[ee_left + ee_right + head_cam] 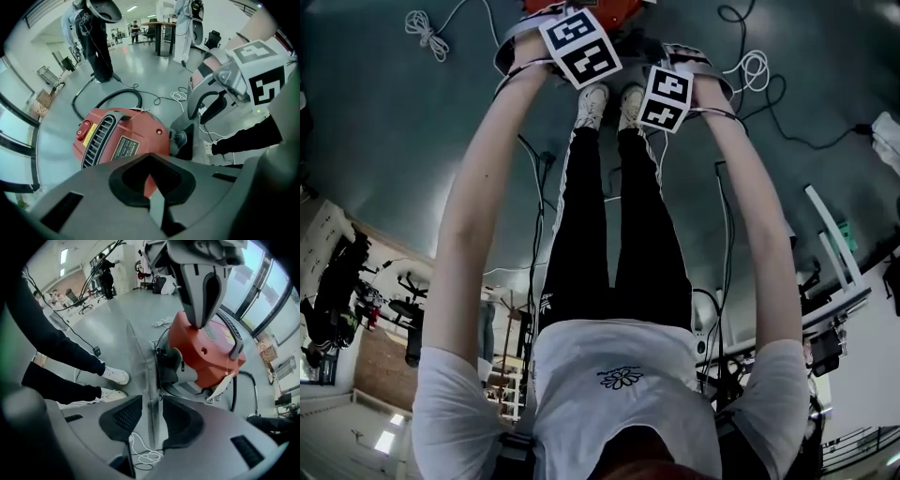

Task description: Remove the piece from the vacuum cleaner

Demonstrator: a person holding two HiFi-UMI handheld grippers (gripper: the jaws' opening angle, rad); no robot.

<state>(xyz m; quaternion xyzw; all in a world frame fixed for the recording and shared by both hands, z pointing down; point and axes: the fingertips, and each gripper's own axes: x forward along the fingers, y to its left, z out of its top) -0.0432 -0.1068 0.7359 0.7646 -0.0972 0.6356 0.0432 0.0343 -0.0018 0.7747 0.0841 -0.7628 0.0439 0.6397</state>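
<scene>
Step in hand, as judged: clear piece (149, 376) to be drawn off vacuum cleaner (206, 352). Best done with firm grip at pads and pull made straight along piece's own plane, no twist. Red body likely needs steadying.

Right gripper (152, 401): fingers narrowed onto thin translucent piece, seen edge-on. Far end of piece is met by grey front of cleaner.

Left gripper (150, 159): fingers closed together, nothing seen held. Red cleaner is seen just beyond, on floor, black hose (117, 96) behind.

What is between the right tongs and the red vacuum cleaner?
A thin see-through plastic strip, held in the right tongs, reaches the red vacuum cleaner, shown in the right gripper view.
</scene>
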